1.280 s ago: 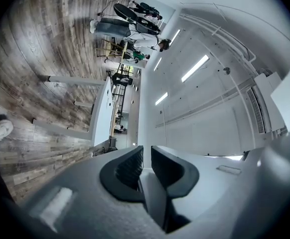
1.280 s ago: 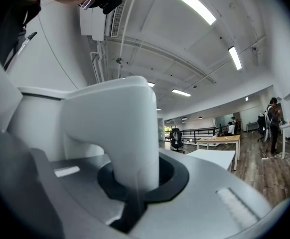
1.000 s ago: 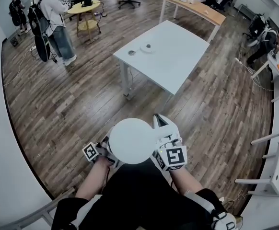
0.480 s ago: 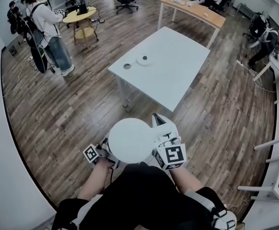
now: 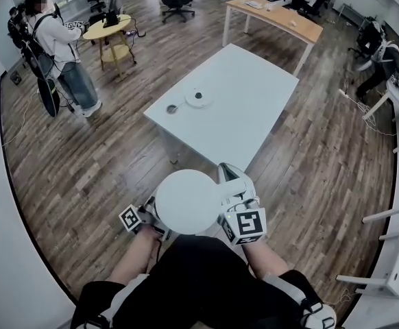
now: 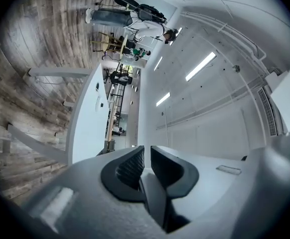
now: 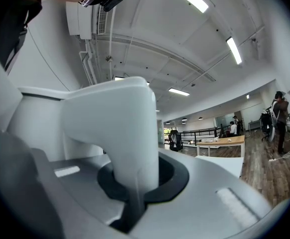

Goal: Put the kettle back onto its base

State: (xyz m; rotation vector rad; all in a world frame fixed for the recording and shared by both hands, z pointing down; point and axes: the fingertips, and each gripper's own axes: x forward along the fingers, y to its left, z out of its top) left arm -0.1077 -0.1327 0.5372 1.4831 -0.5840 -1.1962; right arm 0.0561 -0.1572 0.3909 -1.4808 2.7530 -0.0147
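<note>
- Kettle (image 5: 188, 201): white, its round plain lid seen from above, held over the wooden floor (image 5: 83, 163), well apart from its base (image 5: 198, 97) on the white worktop (image 5: 254, 101).
- Right tongs (image 7: 140, 183) are clamped on its thick white handle (image 7: 127, 128).
- Left tongs (image 6: 147, 158) have just been closing to a narrow slit, with nothing between them.

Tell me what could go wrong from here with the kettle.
1. The right gripper is shut on the handle of the kettle, above the wooden floor; a slip would probably drop it.
2. On the table, a small round object lies close beside the base; an off-centre set-down might knock it.
</note>
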